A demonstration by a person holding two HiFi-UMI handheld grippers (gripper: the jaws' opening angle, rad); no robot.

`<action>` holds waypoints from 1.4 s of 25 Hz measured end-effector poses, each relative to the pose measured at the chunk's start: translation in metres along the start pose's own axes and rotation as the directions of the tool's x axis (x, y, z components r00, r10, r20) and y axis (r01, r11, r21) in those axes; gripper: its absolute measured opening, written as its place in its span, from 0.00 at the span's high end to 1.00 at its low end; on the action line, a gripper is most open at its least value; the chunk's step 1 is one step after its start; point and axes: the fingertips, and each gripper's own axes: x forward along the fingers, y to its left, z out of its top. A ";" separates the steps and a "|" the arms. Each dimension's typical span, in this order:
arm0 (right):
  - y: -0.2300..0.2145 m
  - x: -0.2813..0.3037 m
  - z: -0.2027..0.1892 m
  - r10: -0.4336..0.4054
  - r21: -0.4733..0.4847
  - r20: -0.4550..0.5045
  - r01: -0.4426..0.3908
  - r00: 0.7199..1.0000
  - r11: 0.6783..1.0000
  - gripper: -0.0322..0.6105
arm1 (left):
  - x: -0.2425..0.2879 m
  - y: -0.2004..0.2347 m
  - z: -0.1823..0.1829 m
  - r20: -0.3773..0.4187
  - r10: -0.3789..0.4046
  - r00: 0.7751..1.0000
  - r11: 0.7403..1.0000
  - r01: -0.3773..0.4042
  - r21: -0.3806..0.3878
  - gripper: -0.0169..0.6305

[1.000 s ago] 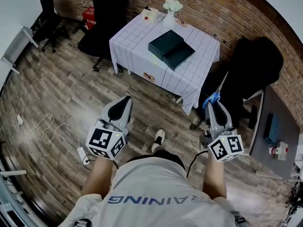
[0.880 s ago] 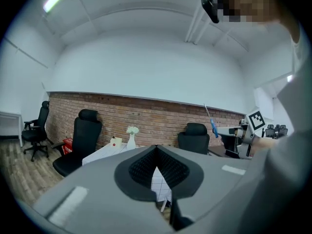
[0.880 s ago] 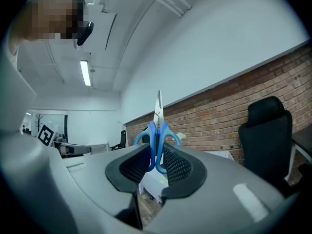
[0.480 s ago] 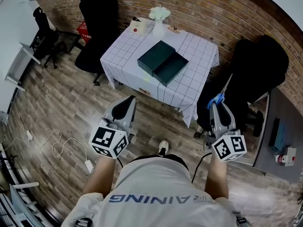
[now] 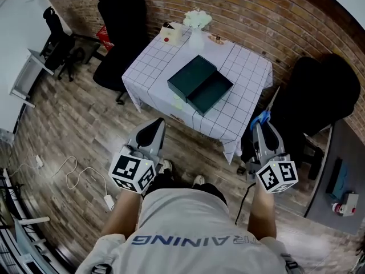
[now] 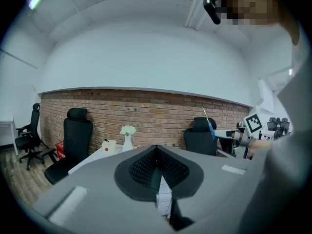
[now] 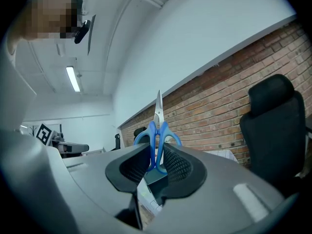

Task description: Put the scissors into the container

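Note:
Blue-handled scissors [image 5: 261, 117] stand in my right gripper [image 5: 260, 124], blade pointing up and away. In the right gripper view the jaws are shut on the blue handles of the scissors [image 7: 157, 130]. A dark green container [image 5: 199, 85], open with its lid beside it, lies on the white checked table [image 5: 245, 67] ahead and to the left of that gripper. My left gripper [image 5: 156, 122] hangs just short of the table's near edge. Seen from the left gripper view, my left gripper [image 6: 156, 151] is shut with nothing held, and the scissors [image 6: 209, 123] show far right.
A vase of white flowers [image 5: 195, 27] and small items sit at the table's far edge. Black office chairs stand at the left [image 5: 120, 39] and right [image 5: 319, 96] of the table. A brick wall runs behind. Cables [image 5: 74, 173] lie on the wood floor.
The person has stepped toward the table, which now lies nearer to both grippers. The grippers keep the same pose, and the scissors stay held.

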 end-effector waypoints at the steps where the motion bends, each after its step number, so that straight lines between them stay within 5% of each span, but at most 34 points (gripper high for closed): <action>1: -0.003 0.007 0.001 -0.003 0.002 0.005 0.003 1.000 1.000 0.80 | 0.007 0.004 0.001 0.000 -0.004 1.000 1.000 0.004 0.002 0.97; 11: -0.032 0.065 0.006 -0.155 -0.004 0.016 0.156 0.988 0.988 0.80 | 0.114 0.048 0.015 -0.007 -0.166 0.986 0.986 0.167 0.016 0.97; 24: -0.021 0.151 0.005 -0.411 -0.016 -0.004 0.411 0.912 0.912 0.80 | 0.233 0.127 0.032 -0.046 -0.432 0.901 0.902 0.433 0.001 0.97; 29: -0.015 0.179 -0.014 -0.458 -0.006 -0.037 0.458 0.888 0.889 0.80 | 0.255 0.150 0.019 -0.084 -0.485 0.870 0.874 0.486 -0.008 0.97; 35: -0.025 0.193 -0.030 -0.465 0.006 -0.083 0.467 0.881 0.884 0.80 | 0.271 0.151 0.012 -0.109 -0.496 0.861 0.868 0.497 -0.027 0.97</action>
